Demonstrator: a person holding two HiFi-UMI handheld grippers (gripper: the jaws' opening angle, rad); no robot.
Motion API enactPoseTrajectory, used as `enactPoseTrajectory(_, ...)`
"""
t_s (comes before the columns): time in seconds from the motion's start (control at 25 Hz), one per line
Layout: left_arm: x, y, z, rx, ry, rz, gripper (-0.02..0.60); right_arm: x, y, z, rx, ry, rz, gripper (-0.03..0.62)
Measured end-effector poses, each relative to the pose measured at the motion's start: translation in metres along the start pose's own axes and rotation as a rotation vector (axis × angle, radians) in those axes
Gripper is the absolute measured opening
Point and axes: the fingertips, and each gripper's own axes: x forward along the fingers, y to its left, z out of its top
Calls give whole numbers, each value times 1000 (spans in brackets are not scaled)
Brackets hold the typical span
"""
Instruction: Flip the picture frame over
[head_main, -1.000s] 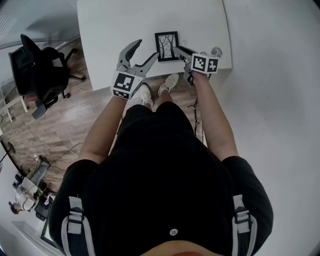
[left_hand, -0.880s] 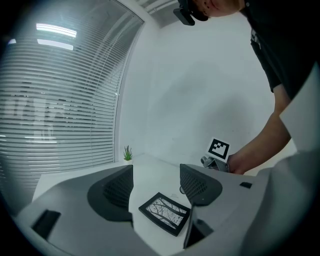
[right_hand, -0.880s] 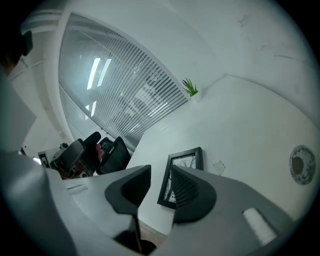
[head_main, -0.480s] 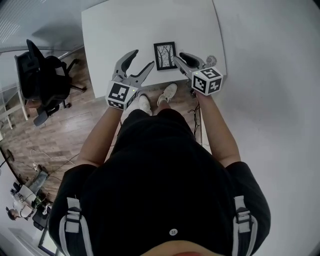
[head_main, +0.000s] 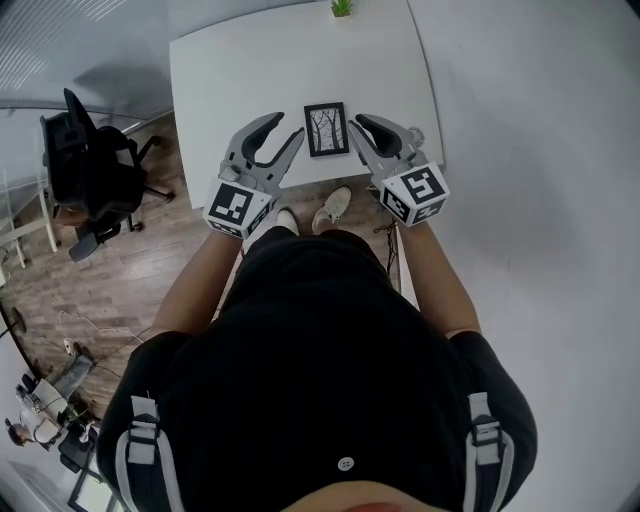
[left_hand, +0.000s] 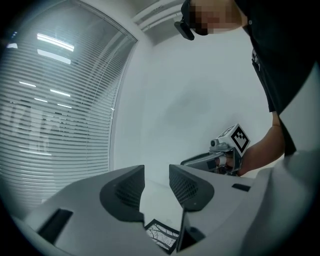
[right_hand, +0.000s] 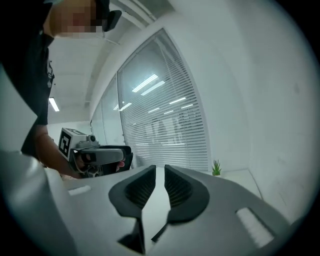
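The left gripper (head_main: 287, 126) and right gripper (head_main: 358, 128) have been raised off the picture frame (head_main: 327, 130), left picture-up at the near edge of the table (head_main: 250, 70). Their jaws, just narrowed, are kept apart and empty. The flip is judged finished.

Right gripper (right_hand: 160, 175): jaws have just been closing and are now a narrow slit apart, ribbed pads facing, nothing between them. Off its left side, about level with the tips, is the left gripper (right_hand: 117, 156) with its marker cube (right_hand: 70, 141), held in a hand. Its jaws have been closing too; can't tell from here if anything's in them. Ahead, slightly right of the tips: small green plant (right_hand: 216, 168) on a white table (right_hand: 242, 176). Beyond: slatted blinds (right_hand: 165, 125).
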Motion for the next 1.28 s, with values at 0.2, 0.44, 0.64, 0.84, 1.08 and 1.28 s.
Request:
enactPoseTrajectory(0.2,2,-4,27,25,-52,14,98,-9,6,30,-65,-63,-2,34)
enactPoseTrajectory(0.44,6,-5,37,28,-57,29,10,-14,12,55,-142,-109,-3,11)
enactPoseTrajectory(0.64,9,-5,51,40,-70,16,8,-12,23,69,-202,-125,4,11)
enactPoseTrajectory(0.84,10,-14,63,55,-126,-2,8,-18,26,82,-216,-153,6,9)
enactPoseTrajectory(1.08,6,-20,64,67,-124,-8,8,-24,27,85,-217,-155,3,9)
enactPoseTrajectory(1.28,8,-22,66,58,-134,0,8,-26,26,83,-201,-154,7,9)
